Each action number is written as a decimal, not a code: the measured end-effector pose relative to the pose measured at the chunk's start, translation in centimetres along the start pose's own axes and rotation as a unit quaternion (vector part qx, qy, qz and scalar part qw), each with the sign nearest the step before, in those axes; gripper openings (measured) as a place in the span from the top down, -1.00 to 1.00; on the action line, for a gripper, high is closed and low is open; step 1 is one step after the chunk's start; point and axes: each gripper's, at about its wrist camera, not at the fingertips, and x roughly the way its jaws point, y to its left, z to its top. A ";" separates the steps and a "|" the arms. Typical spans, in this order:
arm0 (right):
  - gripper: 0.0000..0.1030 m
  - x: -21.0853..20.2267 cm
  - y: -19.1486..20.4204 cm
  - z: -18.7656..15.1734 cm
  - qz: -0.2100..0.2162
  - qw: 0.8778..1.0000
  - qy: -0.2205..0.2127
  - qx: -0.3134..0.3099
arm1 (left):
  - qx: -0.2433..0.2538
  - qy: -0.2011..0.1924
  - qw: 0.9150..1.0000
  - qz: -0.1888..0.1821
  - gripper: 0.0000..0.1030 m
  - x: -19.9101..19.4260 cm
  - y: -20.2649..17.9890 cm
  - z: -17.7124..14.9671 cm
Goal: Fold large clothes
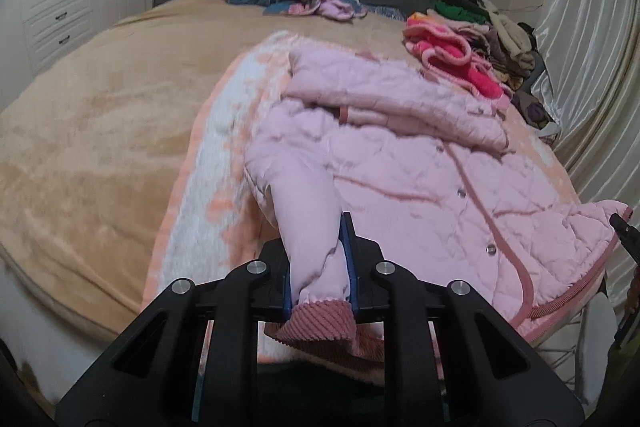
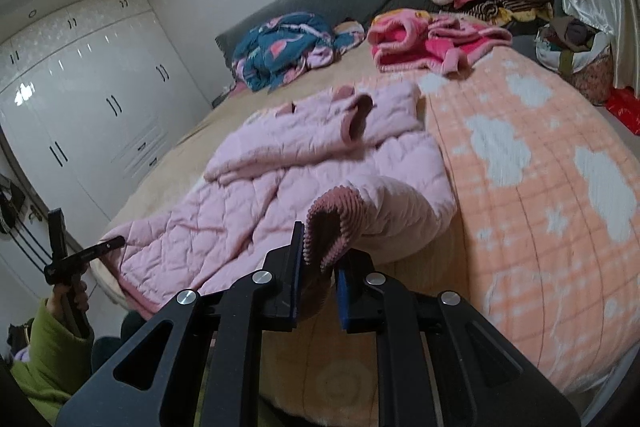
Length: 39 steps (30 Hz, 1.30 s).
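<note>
Pink quilted jacket [image 1: 400, 163] unlabelled, both sleeve cuffs clamped in tongs [image 1: 320, 279]

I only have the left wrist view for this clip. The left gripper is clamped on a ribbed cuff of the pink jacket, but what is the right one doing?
Observer: The right gripper is shut on the other ribbed cuff of the pink quilted jacket.
Operator: Anything beside the jacket that my view hides?
Observer: To its right the orange blanket carries white cloud shapes.
Operator: Is the person visible?
Observer: Only a green sleeve and the hand holding the left gripper's handle, at the lower left of the right wrist view.
</note>
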 end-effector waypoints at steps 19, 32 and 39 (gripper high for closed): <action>0.78 1.3 0.5 6.7 -0.005 0.999 -0.053 -0.003 | 0.023 -0.050 0.998 0.011 0.78 -0.6 -2.5 7.7; 0.79 3.9 -0.1 12.0 -0.012 0.997 -0.081 -0.016 | 0.043 -0.070 0.996 0.033 0.78 0.9 -4.1 12.5; 0.79 5.3 -0.5 14.7 -0.019 0.996 -0.091 -0.016 | 0.040 -0.077 0.996 0.037 0.78 2.0 -4.4 14.9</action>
